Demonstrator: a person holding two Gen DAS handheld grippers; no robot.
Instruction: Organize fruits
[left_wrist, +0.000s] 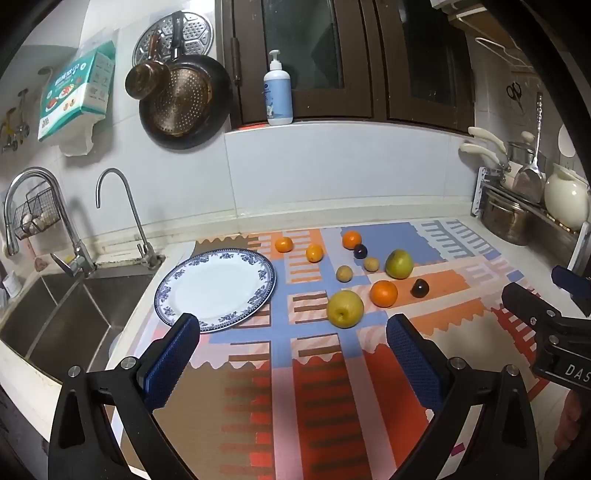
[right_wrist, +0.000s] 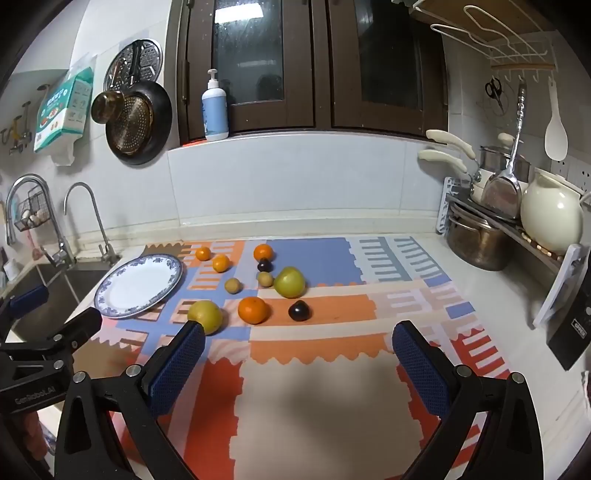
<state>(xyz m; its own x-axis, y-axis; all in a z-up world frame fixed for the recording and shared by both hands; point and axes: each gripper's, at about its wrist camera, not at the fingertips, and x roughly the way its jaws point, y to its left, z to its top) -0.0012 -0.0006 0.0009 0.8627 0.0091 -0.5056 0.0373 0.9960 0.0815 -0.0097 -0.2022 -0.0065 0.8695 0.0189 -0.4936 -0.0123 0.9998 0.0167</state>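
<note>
Both grippers hover low over the near end of the patterned mat (left_wrist: 321, 387), tilted downward, and neither holds anything. Seen from its own camera, the left gripper (left_wrist: 293, 332) has its blue-padded fingers (left_wrist: 171, 362) spread wide with only mat between them. Likewise the right gripper (right_wrist: 299, 341) has its fingers (right_wrist: 421, 363) spread wide and touching nothing; it also shows at the right edge of the left view.

Taking the blue-rimmed plate (left_wrist: 255, 306) as the landmark: it lies flat on the mat's left side, beside the sink (left_wrist: 55, 314), with nothing on it. All the fruit lies to its right, loose on the mat. Just beside the plate's near right edge sits a yellow apple (left_wrist: 345, 308). Further right of that are a large orange (left_wrist: 383, 293) and a dark plum (left_wrist: 420, 288). Behind those, still right of the plate, is a green apple (left_wrist: 399, 263) with two small tan fruits (left_wrist: 344, 274) to its left, one of them almost touching it. Close to the plate's far rim are two small oranges (left_wrist: 284, 244). A third orange (left_wrist: 351, 239) lies further right of them, with a second dark plum (left_wrist: 360, 251) right up against it.

Above the plate's far side, on the window ledge, stands a pump bottle (left_wrist: 277, 90).
</note>
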